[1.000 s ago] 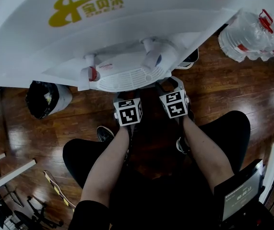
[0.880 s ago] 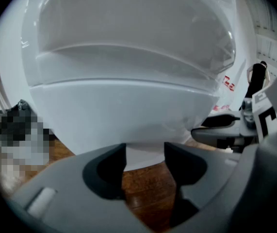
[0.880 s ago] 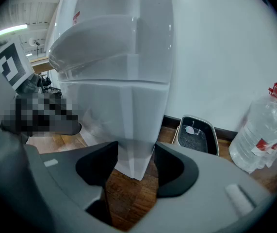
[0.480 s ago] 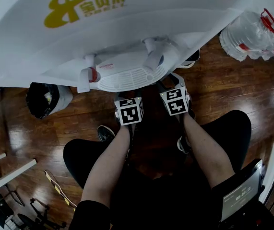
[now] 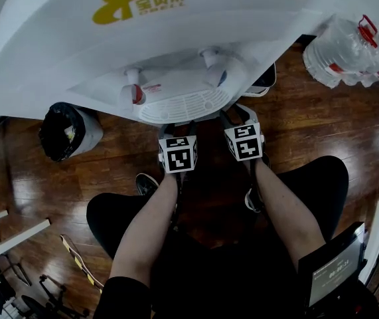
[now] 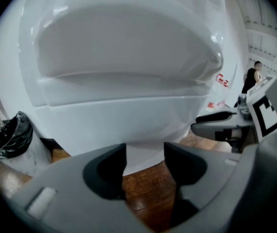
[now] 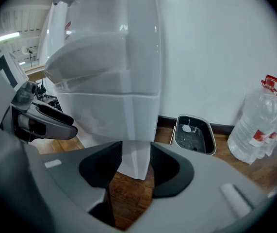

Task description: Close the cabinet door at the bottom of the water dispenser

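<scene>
The white water dispenser fills the top of the head view. Both grippers reach under its tap shelf, and only their marker cubes show, left and right. My left gripper is open. It faces the lower cabinet front, with only floor between its jaws. My right gripper has just been closing its jaws. A white vertical edge of the lower cabinet stands in the gap. Whether the pads press on it does not show.
A bin lined with a black bag stands left of the dispenser. Large water bottles lie at the right by the wall. A grey tray sits on the wooden floor beside the cabinet. The person's knees flank both arms.
The head view has shifted a little. Both marker cubes stay in the same place below the tap shelf.
</scene>
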{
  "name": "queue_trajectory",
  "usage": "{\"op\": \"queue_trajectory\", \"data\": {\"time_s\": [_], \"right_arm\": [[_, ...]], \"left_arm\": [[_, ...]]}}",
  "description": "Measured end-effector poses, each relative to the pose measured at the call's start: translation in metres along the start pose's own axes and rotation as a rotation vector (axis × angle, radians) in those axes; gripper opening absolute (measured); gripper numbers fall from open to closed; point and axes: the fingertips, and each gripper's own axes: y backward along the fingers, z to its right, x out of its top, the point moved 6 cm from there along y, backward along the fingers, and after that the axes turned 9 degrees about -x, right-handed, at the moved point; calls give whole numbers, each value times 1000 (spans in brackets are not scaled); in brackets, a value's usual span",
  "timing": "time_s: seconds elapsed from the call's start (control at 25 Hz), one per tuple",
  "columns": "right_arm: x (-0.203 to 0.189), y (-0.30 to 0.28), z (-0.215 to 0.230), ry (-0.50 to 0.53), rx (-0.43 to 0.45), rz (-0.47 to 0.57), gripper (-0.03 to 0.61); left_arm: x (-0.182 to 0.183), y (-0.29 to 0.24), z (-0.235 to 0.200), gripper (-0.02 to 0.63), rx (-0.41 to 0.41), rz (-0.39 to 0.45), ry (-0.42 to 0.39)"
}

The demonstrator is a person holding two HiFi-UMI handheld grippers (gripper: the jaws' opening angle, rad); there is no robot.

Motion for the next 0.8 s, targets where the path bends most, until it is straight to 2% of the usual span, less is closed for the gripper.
{"op": "queue_trajectory", "data": {"time_s": [0.2, 0.48, 0.8], "right_arm": [[13, 21, -8, -19, 8, 71, 159], [25, 63, -22, -43, 24, 177, 132], [17, 116, -44, -40, 45, 251, 104]], "left_arm": [[5, 17, 9, 255, -8, 42, -9], [12, 56, 29, 236, -28, 144, -88], [-15, 107, 44, 219, -18, 239, -54]]}}
